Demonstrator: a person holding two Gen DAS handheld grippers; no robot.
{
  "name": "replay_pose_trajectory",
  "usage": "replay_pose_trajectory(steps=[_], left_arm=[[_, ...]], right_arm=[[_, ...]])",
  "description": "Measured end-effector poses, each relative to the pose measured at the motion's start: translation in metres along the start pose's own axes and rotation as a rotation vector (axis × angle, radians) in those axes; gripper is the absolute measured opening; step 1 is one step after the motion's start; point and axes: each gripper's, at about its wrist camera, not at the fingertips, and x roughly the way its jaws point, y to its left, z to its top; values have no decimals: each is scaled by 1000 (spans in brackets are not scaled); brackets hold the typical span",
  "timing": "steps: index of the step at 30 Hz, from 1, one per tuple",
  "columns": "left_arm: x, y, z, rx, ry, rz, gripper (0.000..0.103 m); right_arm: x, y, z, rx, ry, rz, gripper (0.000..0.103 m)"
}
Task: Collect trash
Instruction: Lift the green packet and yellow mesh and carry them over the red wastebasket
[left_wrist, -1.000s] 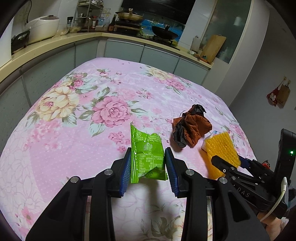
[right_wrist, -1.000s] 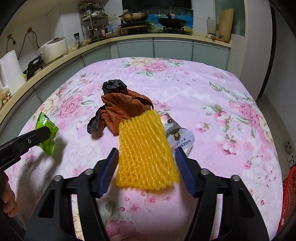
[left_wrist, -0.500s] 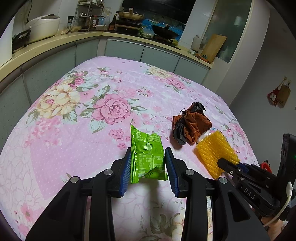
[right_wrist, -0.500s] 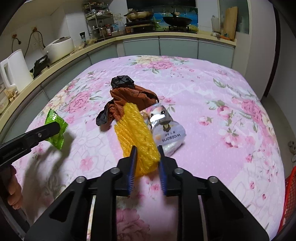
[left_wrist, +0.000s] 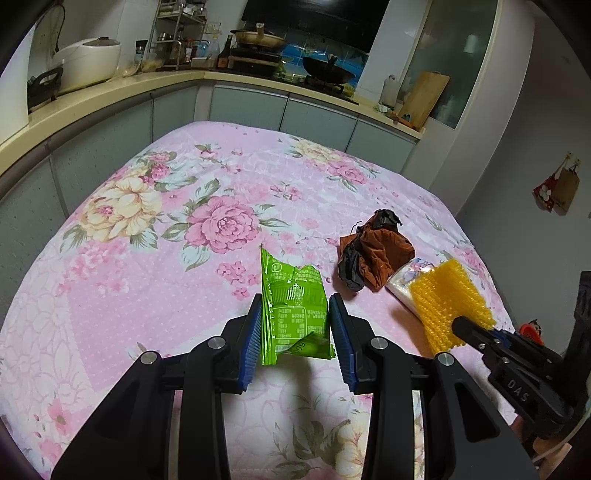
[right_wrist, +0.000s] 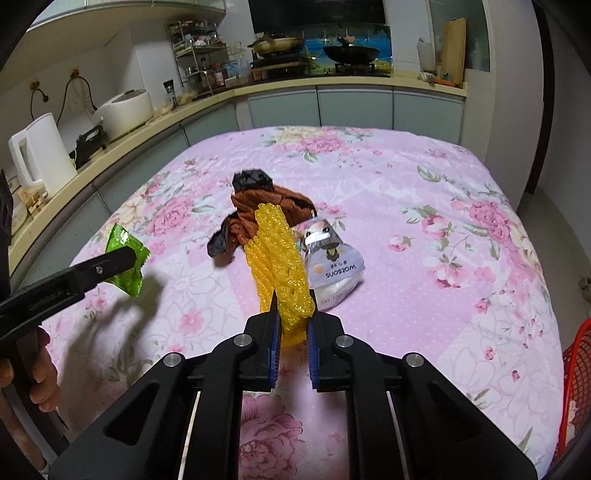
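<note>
Two pieces of trash are already gripped, one per gripper. The left gripper (left_wrist: 295, 332) is closed narrowly on a green wrapper (left_wrist: 293, 308), whose lower part is pinched between the blue pads while its torn top sticks up above the pink floral cloth (left_wrist: 155, 288). The right gripper (right_wrist: 291, 332) is clamped as tightly as it goes on the near end of a yellow foam net (right_wrist: 279, 266), which is squashed into a narrow strip between the jaws; its far end reaches toward a crumpled brown bag (right_wrist: 266, 210).

Two more pieces are left on the cloth: the brown bag and, just beside the net, a white packet (right_wrist: 332, 269), which the net may be touching, though this cannot be settled from either view.

The step in hand is judged to be carrying both pieces to a bin. A red mesh basket (right_wrist: 574, 376) is seen at the right edge of the right view; it is probably the bin, but only part of it shows.

To do this well, both grips should be kept firm and the net should be raised clear before it is swung sideways, so that the packet is not dragged off the cloth. The wrapper is light and slippery, so sudden swings are best avoided.
</note>
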Motion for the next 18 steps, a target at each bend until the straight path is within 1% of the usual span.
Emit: replay_pose_trajectory(steps=[8,14,18], left_arm=[[-19,-17,5,44,-59,15,34],[-35,-41,10,109,-114,17,34],[-42,-56,14,145,-137,9,34]], right_arm=[[-29,-5,7,23,-71,0,12],[-50,-12,10,37,-116,-2,12],[-66,-19,13,49,-150,-9,12]])
